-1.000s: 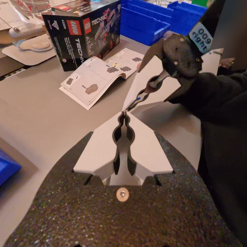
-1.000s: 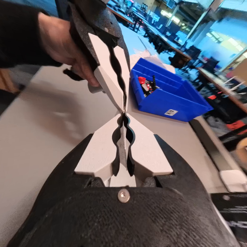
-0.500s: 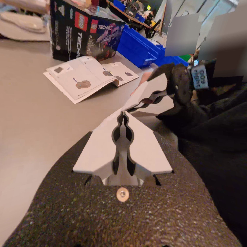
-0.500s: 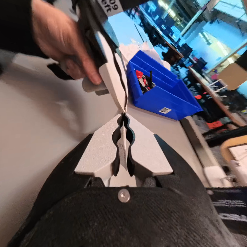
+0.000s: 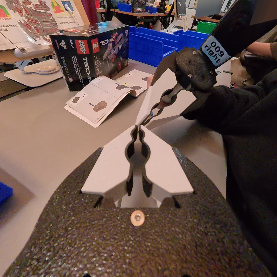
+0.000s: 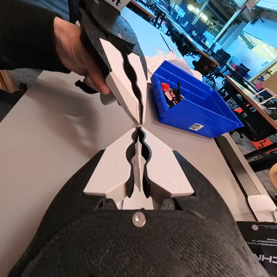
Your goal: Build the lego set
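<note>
Back up swings the left view: booklet point(image 5: 107, 97) and set box point(image 5: 91, 55) sit beyond the left tongs point(image 5: 137, 127), closed tip-to-tip against the right tongs point(image 6: 138, 129), clamped on a thin pale piece point(image 6: 137, 166); parts bin point(image 6: 193, 113) beyond, right.

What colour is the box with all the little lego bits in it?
The bin is bright blue, with red, black and white pieces inside. The right wrist view shows it best.

Grey table point(image 5: 37, 134); rows of desks point(image 6: 194, 39)
</note>
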